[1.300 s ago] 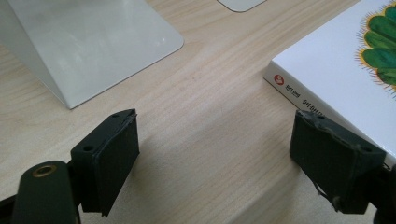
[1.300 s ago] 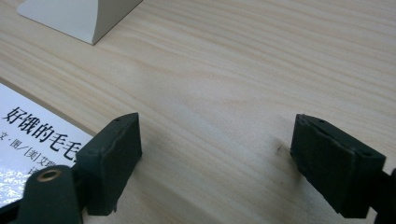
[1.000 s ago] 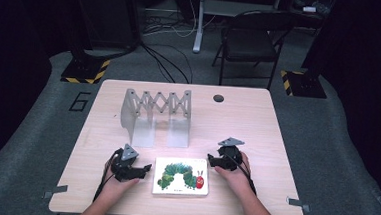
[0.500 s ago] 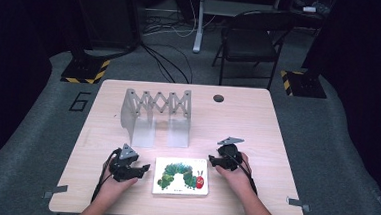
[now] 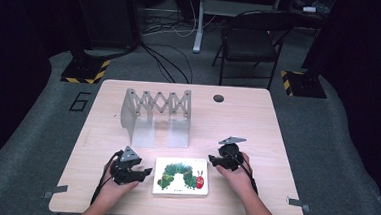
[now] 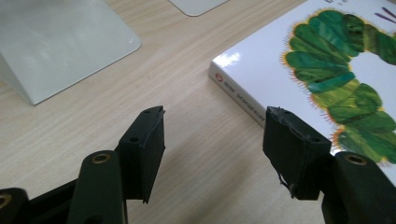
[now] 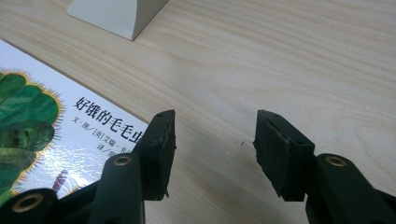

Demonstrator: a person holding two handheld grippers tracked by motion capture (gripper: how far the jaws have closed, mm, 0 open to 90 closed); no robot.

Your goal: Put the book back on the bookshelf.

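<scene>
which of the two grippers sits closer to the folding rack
The right gripper. It sits farther up the table, nearer the rack, while the left gripper lies lower, beside the book's left edge. Both have their fingers open.

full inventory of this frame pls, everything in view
Book: 1, white cover with green caterpillar, flat at the table's near edge between the grippers.
Rack: 1, grey, accordion type, upright on the table's left-centre.
Grommet: 1, dark, far edge of the table.
Table: 1, light wood.
Chair: 1, black, beyond the table.
Left gripper: black, open, left of the book.
Right gripper: black, open, right of the book.
</scene>
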